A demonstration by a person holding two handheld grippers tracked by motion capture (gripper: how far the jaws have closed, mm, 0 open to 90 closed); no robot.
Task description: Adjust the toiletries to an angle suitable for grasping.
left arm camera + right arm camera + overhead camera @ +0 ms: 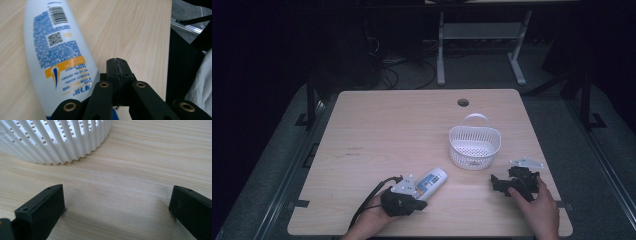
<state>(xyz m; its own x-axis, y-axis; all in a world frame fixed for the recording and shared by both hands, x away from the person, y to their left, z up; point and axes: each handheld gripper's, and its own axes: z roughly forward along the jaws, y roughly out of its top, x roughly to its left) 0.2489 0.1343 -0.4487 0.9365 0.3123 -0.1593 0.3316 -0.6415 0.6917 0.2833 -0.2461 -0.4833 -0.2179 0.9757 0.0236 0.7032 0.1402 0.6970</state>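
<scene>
**Bottle not yet gripped; basket waits nearby**

High view: a white bottle (431, 183) with a blue and orange label lies on its side near the front edge of the counter (377, 130), a little left of the middle. The left gripper (404, 200) sits right beside its lower end. The right gripper (517, 182) rests on the counter toward the front right corner, just in front of a white slotted basket (474, 145), which stands empty and upright with its handle loop at the back. By my reading, the work is at the approach stage: the bottle has still to be picked up, likely for the basket.

Left gripper view: the fingers (117, 72) are pressed together with nothing between them, the bottle (58, 57) lying alongside. The next move calls for opening them and straddling the bottle's body.

Right gripper view: the fingers (42, 207) stand wide apart over bare wood, gripping nothing, the basket's ribbed wall (57, 142) just ahead.
</scene>
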